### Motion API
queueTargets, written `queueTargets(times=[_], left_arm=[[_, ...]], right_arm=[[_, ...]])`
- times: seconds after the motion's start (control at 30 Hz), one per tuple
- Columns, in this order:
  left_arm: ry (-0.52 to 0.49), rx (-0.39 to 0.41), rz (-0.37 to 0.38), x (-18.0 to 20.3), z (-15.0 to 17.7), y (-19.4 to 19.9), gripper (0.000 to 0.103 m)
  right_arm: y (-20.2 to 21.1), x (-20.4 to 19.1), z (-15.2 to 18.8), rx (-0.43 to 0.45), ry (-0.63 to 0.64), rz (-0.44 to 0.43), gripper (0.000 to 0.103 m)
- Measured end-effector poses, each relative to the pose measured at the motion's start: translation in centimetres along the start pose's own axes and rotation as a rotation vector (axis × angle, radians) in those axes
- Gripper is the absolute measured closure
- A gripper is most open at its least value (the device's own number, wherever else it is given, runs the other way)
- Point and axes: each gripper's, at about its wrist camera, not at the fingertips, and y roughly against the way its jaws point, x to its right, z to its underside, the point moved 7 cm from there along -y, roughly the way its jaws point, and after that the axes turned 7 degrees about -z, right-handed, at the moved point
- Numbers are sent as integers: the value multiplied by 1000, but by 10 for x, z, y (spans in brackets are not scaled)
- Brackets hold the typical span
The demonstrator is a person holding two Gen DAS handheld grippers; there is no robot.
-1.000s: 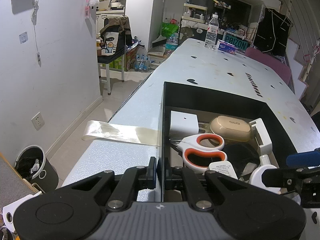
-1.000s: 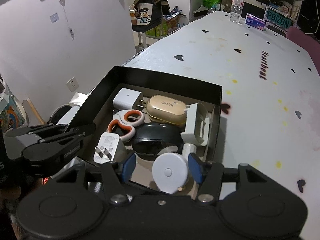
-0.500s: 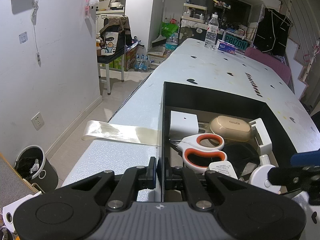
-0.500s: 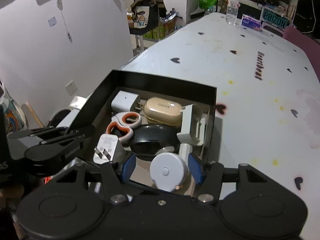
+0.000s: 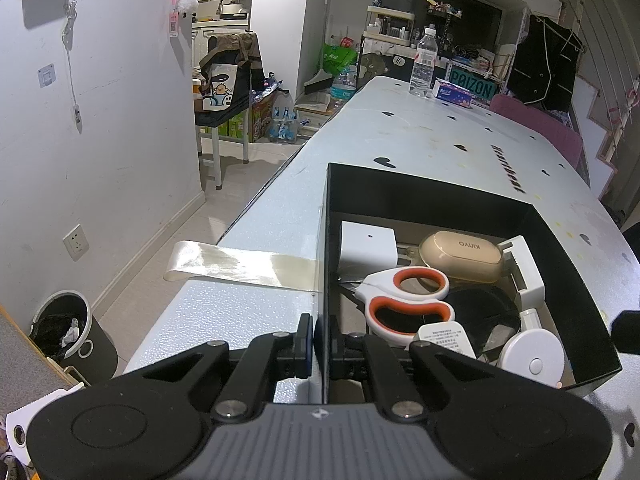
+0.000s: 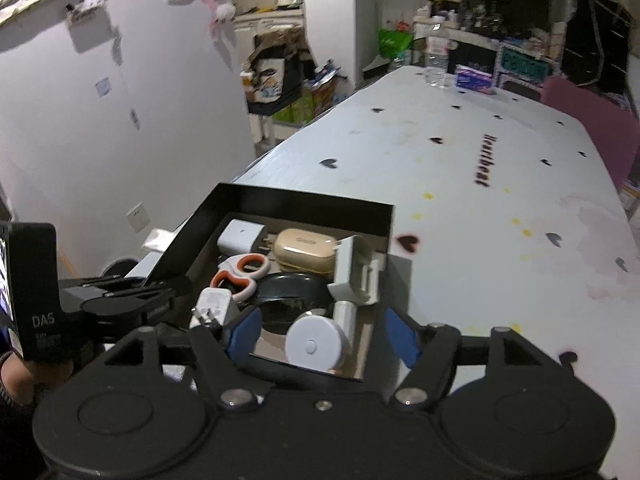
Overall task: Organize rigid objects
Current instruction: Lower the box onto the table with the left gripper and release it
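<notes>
With every item seemingly packed, the left gripper (image 5: 319, 338) clamps its jaws on the black box (image 5: 440, 196) wall, the right gripper (image 6: 320, 334) jaws spread above its near corner, and the bench (image 6: 500, 216) ahead holds no stray items nearby.

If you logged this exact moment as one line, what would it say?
left hand-held gripper: shut on black box wall | right hand-held gripper: open, above box's near end | box: scissors, beige case, chargers inside

My box (image 5: 432, 200): matt black card walls. Scissors (image 5: 404, 300) glossy plastic handles, case (image 5: 460, 256) smooth satin beige plastic. Table (image 5: 248, 308) pebbled white.
</notes>
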Motion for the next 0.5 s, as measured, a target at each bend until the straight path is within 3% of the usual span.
queueTargets(times=[0.3, 0.5], left_arm=[[-3, -4, -6, -1, 2, -2, 97], [-6, -6, -10, -3, -2, 0, 93]], right_arm=[[10, 25, 19, 76, -54, 92, 23], [12, 29, 21, 100, -67, 75, 22]])
